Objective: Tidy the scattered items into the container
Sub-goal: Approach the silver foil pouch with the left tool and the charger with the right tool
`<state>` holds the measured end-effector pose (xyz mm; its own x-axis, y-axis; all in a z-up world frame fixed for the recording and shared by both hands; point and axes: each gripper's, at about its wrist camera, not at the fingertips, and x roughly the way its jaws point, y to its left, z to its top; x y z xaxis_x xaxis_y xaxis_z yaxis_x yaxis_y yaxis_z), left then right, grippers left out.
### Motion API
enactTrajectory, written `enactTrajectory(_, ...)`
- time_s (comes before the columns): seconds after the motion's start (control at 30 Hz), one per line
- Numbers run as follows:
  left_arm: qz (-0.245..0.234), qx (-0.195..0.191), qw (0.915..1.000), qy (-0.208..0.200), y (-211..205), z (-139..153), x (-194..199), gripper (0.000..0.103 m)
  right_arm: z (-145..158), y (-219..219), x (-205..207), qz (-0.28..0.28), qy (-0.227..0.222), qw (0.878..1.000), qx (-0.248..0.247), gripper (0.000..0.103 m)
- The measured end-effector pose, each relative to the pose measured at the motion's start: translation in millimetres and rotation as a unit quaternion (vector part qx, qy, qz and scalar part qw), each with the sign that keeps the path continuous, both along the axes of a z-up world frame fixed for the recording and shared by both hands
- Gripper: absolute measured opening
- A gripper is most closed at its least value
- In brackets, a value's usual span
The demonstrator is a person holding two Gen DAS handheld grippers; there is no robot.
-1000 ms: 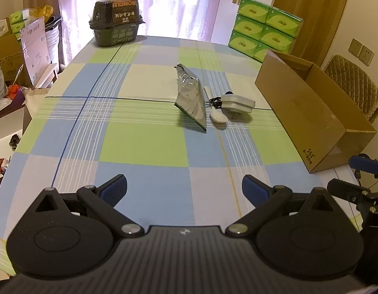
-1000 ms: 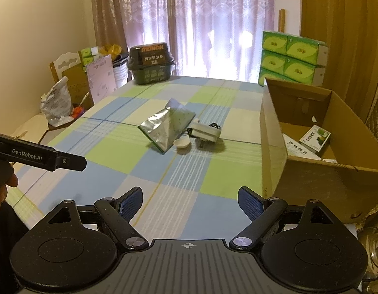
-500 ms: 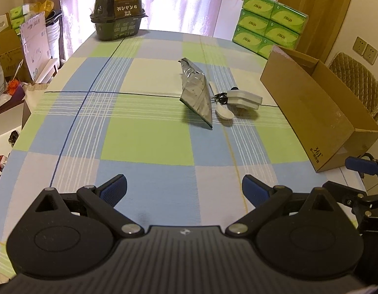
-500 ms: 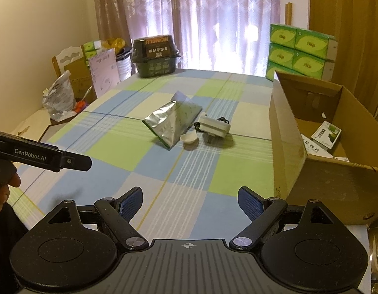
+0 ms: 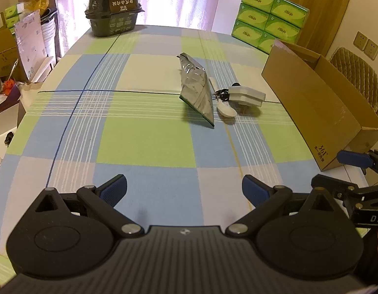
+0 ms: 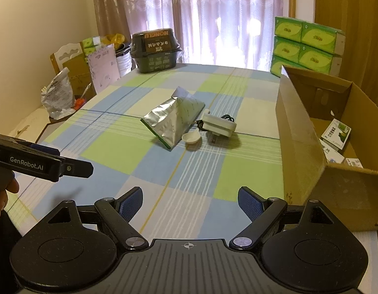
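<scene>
A silver foil pouch [image 5: 197, 90] [image 6: 173, 120] lies mid-table, propped up at one side. Beside it sit a white spoon [image 5: 225, 109] [image 6: 191, 137] and a white charger [image 5: 246, 95] [image 6: 219, 125] with a black cord. The open cardboard box [image 5: 319, 103] [image 6: 301, 134] stands at the right edge and holds several small packets [image 6: 336, 134]. My left gripper [image 5: 184, 187] [image 6: 73, 167] hovers open over the near table, empty. My right gripper [image 6: 190, 202] is open too, empty, near the box's front corner.
The table wears a blue, green and white checked cloth [image 5: 144, 132]. A dark lidded container [image 5: 114, 9] stands at the far end. Green tissue packs [image 5: 267, 17] are stacked behind the box. Chairs, bags and cartons crowd the floor on the left [image 6: 59, 95].
Both grippers have advanced a little over the table toward the items, which look larger and nearer now. Neither pair of jaws has changed its spread.
</scene>
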<state>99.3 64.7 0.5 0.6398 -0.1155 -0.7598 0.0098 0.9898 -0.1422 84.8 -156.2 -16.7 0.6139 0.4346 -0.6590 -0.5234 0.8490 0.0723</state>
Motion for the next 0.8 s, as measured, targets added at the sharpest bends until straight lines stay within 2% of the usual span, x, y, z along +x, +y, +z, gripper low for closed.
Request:
enactTrajectory(0.3,-0.016,0.013,0.9998,-0.005,5,-2,34,0.098,-7,12,40,-0.011,0.003,1.000,0.006,0.090)
enactTrajectory(0.53,-0.029,0.017,0.9994,-0.007,9,-8,78,0.097,-14,25,84,-0.021,0.004,1.000,0.010,0.090)
enactTrajectory(0.8,-0.054,0.019,0.9983,-0.009,2,-15,129,0.093,-32,33,127,-0.027,-0.001,1.000,-0.008,0.090)
